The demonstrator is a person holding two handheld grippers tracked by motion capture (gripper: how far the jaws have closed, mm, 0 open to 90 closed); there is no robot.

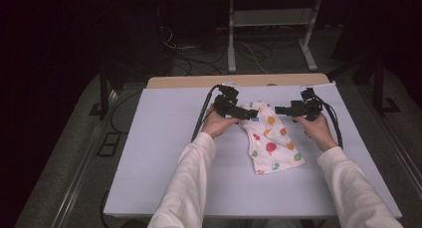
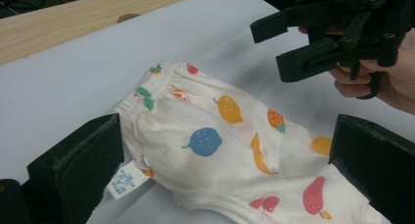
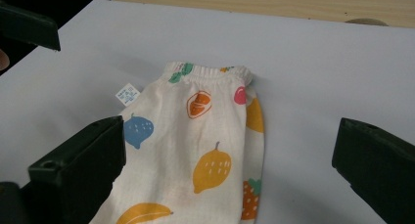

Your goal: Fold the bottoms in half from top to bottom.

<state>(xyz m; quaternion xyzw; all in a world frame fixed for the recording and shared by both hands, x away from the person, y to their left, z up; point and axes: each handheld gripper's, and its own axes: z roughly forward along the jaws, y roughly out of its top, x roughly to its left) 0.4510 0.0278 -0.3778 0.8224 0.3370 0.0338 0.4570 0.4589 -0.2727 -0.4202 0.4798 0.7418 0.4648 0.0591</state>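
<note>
A small white pair of children's shorts (image 1: pixel 271 138) printed with coloured fruit lies flat on the white table cover (image 1: pixel 164 153), with its elastic waistband (image 3: pixel 210 72) at the far end. A white label (image 2: pixel 125 179) sticks out from its side. My left gripper (image 1: pixel 250 113) hovers at the waistband's left corner, open, with the cloth (image 2: pixel 210 136) lying between and below its jaws. My right gripper (image 1: pixel 279 110) is open just right of the waistband and points left toward it, and the shorts (image 3: pixel 205 136) show between its jaws. Neither gripper holds the cloth. The right gripper (image 2: pixel 303 43) also appears in the left gripper view, at top right.
A wooden table edge (image 1: pixel 239 81) runs along the back beyond the white cover. Cables (image 1: pixel 201 116) trail from both grippers over the table. Behind the table, a metal frame (image 1: pixel 231 44) and loose wires lie on the dark floor.
</note>
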